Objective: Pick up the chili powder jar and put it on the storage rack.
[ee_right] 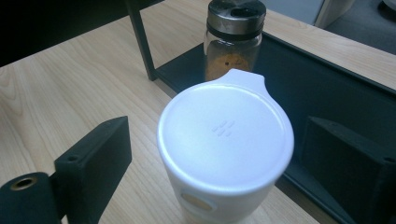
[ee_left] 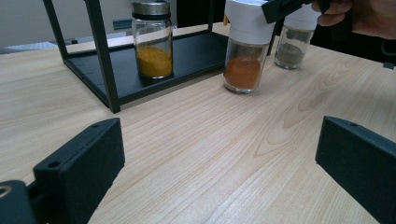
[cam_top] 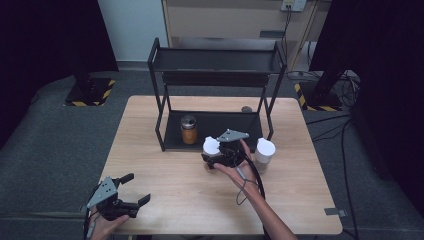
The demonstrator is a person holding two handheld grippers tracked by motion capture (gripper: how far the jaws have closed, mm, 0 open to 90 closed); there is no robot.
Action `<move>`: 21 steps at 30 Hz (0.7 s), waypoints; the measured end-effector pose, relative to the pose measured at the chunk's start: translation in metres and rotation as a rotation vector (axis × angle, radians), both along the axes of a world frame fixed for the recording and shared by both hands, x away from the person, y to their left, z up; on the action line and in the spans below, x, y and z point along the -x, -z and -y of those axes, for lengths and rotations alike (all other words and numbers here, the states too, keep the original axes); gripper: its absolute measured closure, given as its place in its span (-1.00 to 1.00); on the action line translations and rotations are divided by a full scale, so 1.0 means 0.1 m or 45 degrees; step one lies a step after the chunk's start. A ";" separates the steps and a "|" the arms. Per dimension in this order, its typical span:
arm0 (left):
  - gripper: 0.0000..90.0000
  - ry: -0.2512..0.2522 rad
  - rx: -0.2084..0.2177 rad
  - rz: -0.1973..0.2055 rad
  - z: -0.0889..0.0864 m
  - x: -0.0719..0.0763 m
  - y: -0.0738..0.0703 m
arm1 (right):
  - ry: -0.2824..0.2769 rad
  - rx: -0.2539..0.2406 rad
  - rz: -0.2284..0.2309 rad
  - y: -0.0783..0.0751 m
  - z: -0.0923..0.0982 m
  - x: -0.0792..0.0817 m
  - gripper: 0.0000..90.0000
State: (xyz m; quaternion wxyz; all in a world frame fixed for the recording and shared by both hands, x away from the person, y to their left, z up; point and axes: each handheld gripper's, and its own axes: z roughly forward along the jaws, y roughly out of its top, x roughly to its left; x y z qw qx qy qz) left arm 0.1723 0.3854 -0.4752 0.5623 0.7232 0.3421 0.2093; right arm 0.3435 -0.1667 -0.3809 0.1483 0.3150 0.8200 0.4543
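A white-capped jar (cam_top: 210,145) of orange-red powder (ee_left: 244,60) stands on the wooden table (cam_top: 165,175) just in front of the black rack (cam_top: 215,60). My right gripper (cam_top: 212,157) comes at it from the near right. In the right gripper view the white cap (ee_right: 226,135) sits between the two jaws of my right gripper (ee_right: 217,137), with a thin gap on each side, so it is open. A second white-capped jar (cam_top: 264,150) of grey powder (ee_left: 291,46) stands to its right. My left gripper (cam_top: 136,189) rests open at the table's near left corner, nothing between its jaws (ee_left: 224,154).
A steel-lidded jar (cam_top: 188,130) of yellow powder (ee_left: 152,58) stands on the rack's lower shelf (ee_left: 196,51), just behind the white cap (ee_right: 233,42). The rack's front posts (cam_top: 160,125) flank the shelf. A small dark object (cam_top: 246,108) lies behind the rack.
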 end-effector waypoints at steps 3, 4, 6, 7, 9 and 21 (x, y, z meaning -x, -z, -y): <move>-0.99 -0.001 0.001 -0.002 0.00 0.00 0.00 | 0.008 0.021 0.005 0.01 -0.05 -0.01 -0.69; -0.99 0.000 0.001 -0.001 0.00 0.00 0.00 | 0.011 0.022 0.001 0.02 -0.06 -0.02 -0.66; -0.99 -0.001 0.001 -0.001 0.00 0.00 0.00 | 0.020 0.029 -0.002 0.04 -0.09 -0.03 -0.60; -0.99 -0.001 0.001 -0.001 0.00 0.00 0.00 | 0.022 0.029 -0.005 0.05 -0.10 -0.04 -0.57; -0.99 0.000 0.001 -0.001 0.00 0.00 0.00 | 0.021 0.034 -0.007 0.08 -0.11 -0.04 -0.47; -0.99 -0.001 0.001 0.000 0.00 0.00 0.00 | 0.047 0.054 0.038 0.12 -0.15 0.03 -0.32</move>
